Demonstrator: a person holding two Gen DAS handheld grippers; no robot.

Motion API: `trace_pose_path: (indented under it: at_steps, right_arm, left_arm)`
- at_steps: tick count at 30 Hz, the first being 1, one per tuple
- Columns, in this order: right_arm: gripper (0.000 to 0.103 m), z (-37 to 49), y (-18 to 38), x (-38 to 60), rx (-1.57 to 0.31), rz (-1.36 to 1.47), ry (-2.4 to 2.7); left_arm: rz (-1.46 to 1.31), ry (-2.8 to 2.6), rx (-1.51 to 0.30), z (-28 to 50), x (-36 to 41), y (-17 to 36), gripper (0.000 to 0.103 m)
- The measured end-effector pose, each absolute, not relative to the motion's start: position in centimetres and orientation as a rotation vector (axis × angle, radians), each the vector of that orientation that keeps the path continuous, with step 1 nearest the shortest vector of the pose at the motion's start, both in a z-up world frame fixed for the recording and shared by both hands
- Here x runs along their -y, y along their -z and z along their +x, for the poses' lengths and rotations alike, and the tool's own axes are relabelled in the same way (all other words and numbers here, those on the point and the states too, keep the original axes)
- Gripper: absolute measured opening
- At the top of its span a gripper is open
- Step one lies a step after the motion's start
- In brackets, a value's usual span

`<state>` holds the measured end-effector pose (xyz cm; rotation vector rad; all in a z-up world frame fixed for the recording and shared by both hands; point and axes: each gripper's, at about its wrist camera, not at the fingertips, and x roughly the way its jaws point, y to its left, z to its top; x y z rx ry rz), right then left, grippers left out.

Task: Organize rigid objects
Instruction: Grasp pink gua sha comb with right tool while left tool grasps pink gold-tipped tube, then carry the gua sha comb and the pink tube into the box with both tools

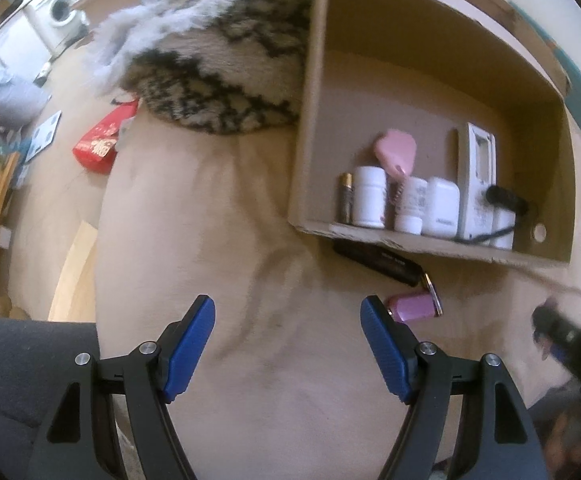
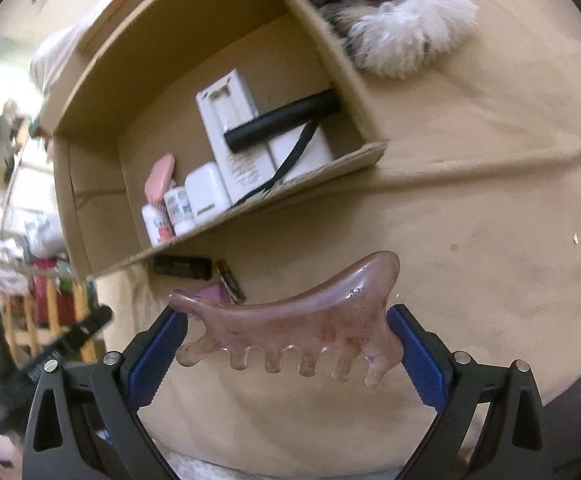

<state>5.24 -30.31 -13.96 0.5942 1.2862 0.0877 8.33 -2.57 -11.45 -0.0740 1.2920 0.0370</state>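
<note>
We hold the pink comb (image 2: 290,324) clamped crosswise in the right hand-held gripper (image 2: 288,344), short of the cardboard box (image 2: 90,216) ahead where sorted bottles line the near wall; the left hand-held gripper (image 1: 288,344) gapes empty.

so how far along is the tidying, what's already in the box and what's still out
Done: the cardboard box already holds a row of white bottles, a battery, a pink case and a black tube.
In hand: the right gripper is clamped on a pink comb-shaped massage tool. The left gripper is open and empty.
Left: a black bar and a pink item lie outside the box.
</note>
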Motion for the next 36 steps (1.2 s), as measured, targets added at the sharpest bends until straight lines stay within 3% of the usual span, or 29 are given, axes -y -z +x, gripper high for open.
trace_pose_path:
  at_steps: [14, 22, 23, 24, 36]
  right_arm:
    - [0.103, 6.5, 14.9, 32.5, -1.278, 0.697, -0.039]
    - [0.103, 6.8, 14.8, 32.5, -1.274, 0.700, -0.045]
    - [0.103, 6.9, 14.8, 32.4, -1.272, 0.701, -0.047]
    - [0.103, 6.9, 14.8, 32.4, -1.271, 0.697, -0.047]
    - [0.103, 7.0, 14.8, 32.1, -1.280, 0.677, -0.062]
  left_arm:
    - [-0.141, -0.008, -1.433, 10.9, 7.7, 16.3, 0.073]
    - [-0.043, 0.006, -1.450, 11.8, 12.2, 17.8, 0.073]
    - [-0.040, -0.004, -1.454, 11.9, 12.3, 18.1, 0.071]
    - [-0.072, 0.006, -1.458, 11.9, 12.2, 18.4, 0.059]
    - [-0.069, 0.002, -1.439, 10.3, 9.4, 18.2, 0.059]
